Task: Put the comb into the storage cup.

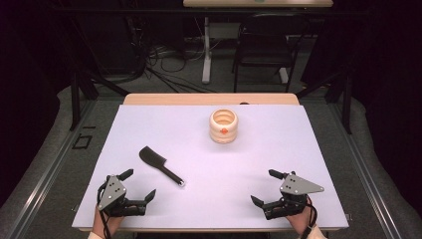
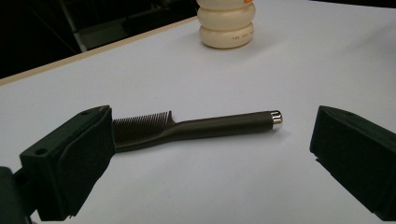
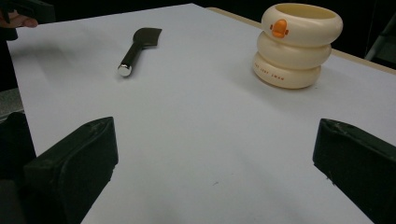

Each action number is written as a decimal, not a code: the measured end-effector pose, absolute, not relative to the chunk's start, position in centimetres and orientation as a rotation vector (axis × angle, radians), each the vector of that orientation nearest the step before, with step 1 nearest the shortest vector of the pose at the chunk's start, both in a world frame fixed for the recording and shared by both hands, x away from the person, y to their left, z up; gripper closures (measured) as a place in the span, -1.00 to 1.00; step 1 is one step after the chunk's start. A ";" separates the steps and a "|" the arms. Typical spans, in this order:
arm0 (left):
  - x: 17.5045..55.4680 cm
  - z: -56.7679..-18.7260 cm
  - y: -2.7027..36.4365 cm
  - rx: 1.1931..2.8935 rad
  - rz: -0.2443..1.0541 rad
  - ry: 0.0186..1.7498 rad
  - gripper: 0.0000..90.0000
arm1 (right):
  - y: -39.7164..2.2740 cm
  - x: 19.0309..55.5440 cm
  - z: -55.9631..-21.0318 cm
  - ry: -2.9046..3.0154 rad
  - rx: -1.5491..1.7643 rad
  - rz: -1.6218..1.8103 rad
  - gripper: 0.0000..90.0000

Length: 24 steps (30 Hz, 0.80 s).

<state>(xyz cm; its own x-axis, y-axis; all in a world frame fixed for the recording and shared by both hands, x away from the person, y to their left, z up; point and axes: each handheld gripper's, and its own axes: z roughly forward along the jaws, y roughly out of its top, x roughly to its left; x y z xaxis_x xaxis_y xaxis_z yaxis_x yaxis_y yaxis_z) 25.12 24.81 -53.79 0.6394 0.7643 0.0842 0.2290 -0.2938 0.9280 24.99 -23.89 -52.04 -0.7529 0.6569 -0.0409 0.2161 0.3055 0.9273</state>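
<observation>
Comb (image 1: 160,166) lies flat near-left of cream holder (image 1: 223,126); L gripper (image 1: 141,185) & R gripper (image 1: 263,188) both spread wide, nothing btwn jaws.

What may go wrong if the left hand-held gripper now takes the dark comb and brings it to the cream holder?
1. The comb lies flat on the white table, so the open left hand-held gripper may slip off its thin handle or only push it along.
2. The cream holder stands free and looks light; a comb hitting its rim might tip or shift it.
3. The right hand-held gripper is open and apart from the holder, so nothing steadies it.
</observation>
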 end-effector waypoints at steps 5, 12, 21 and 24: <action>25.4 -53.5 24.6 1.827 0.657 0.803 -1.00 | -23.8 25.0 -52.0 2.163 0.773 1.438 -1.00; 25.6 -53.0 24.1 1.814 0.668 0.820 -1.00 | -23.8 25.2 -52.1 2.170 0.784 1.438 -1.00; 26.6 -52.6 23.0 1.836 0.644 0.846 -1.00 | -23.8 25.2 -52.1 2.172 0.780 1.433 -1.00; 27.0 -52.4 22.3 1.844 0.636 0.843 -1.00 | -23.6 25.3 -52.1 2.180 0.774 1.423 -1.00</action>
<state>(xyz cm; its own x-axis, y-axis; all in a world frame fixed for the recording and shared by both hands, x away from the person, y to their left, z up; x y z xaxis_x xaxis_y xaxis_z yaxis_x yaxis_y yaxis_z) 27.04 22.34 -52.44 0.6233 0.7798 0.0592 0.2710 -0.2864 0.9190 25.33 -23.60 -52.09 -0.7554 0.6537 -0.0462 0.2210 0.3204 0.9211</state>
